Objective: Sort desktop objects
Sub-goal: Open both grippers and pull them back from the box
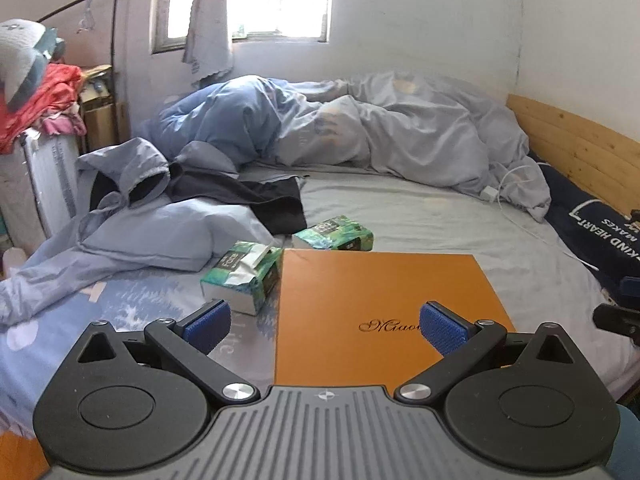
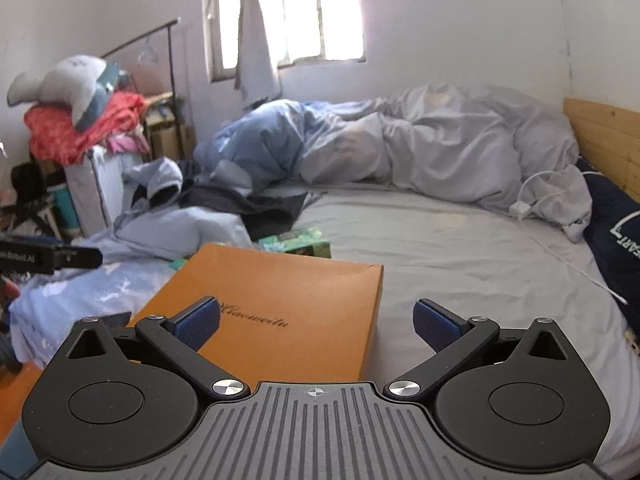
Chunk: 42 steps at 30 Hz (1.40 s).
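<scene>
An orange box [image 1: 380, 312] lies flat on the bed [image 1: 460, 220] in the lower middle of the left wrist view, its long axis running from the bottom of the frame up toward the middle, script lettering near its lower end. In the right wrist view the same orange box [image 2: 280, 304] sits lower left of center, its long axis slanting toward the upper right.

The left claw [image 1: 325, 326] is spread wide and grips nothing; its right pad hangs over the box lid, its left pad over the patterned sheet beside the box. The right claw [image 2: 316, 322] is likewise spread and empty, straddling the box's right edge.

An opened tissue pack [image 1: 244, 276] lies just beside the box's upper left corner, a white tissue sticking out of its top. A second tissue pack [image 1: 334, 234] lies right at the box's far edge.

Right of the box, bare grey sheet gives open room up to a dark pillow [image 1: 596, 228] at the right edge. At left a light blue jacket [image 1: 132, 224] is heaped near the packs. A rumpled duvet [image 1: 380, 128] fills the far side, with a white charger cable [image 1: 516, 188] trailing from it.
</scene>
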### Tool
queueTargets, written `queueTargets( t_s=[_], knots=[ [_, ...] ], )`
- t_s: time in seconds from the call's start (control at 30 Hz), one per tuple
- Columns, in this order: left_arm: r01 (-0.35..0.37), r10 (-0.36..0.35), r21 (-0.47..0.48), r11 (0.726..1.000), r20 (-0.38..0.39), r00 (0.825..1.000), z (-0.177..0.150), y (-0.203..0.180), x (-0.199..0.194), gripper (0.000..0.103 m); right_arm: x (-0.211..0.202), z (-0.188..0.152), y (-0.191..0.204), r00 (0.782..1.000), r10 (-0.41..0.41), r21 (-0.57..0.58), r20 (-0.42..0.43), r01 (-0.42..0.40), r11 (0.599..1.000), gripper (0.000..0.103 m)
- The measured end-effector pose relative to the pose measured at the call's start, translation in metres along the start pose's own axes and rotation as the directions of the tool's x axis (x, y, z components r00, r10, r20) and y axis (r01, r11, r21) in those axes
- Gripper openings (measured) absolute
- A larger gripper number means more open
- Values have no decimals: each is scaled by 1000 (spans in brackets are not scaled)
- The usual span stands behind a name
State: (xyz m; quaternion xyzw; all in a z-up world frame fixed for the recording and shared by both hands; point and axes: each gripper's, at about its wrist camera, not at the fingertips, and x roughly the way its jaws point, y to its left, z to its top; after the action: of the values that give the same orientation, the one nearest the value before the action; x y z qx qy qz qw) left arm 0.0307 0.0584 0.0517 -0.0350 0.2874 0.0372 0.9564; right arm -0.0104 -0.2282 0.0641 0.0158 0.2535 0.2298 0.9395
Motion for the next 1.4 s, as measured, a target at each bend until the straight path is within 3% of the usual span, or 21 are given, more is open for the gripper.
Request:
queueTargets(
  t_s=[0.27, 0.43, 0.57, 0.7, 0.83, 1.4],
  knots=[
    [-5, 5, 12, 1000, 39, 999, -33, -1, 0, 103, -10, -14, -9, 1000, -18, 14, 25, 18, 1000, 103],
    [18, -18, 21, 1000, 24, 1000, -47, -8, 1, 103, -7, -22, -17, 999, -30, 23, 24, 30, 999, 103],
    [-13, 8, 65, 998, 78, 997, -53, -16, -5, 103, -5, -29, -23, 999, -40, 30, 23, 39, 999, 103],
    [6, -8, 39, 999, 51, 999, -57, -17, -6, 103, -2, -36, -29, 999, -49, 38, 22, 48, 998, 103],
    [-22, 17, 90, 996, 52, 999, -61, -26, -11, 103, -14, -46, 10, 996, -83, 24, 12, 83, 996, 103],
    [3, -9, 143, 990, 41, 999, -67, -36, -22, 103, -9, -56, 28, 996, -87, -19, -22, 87, 996, 103]
  ],
)
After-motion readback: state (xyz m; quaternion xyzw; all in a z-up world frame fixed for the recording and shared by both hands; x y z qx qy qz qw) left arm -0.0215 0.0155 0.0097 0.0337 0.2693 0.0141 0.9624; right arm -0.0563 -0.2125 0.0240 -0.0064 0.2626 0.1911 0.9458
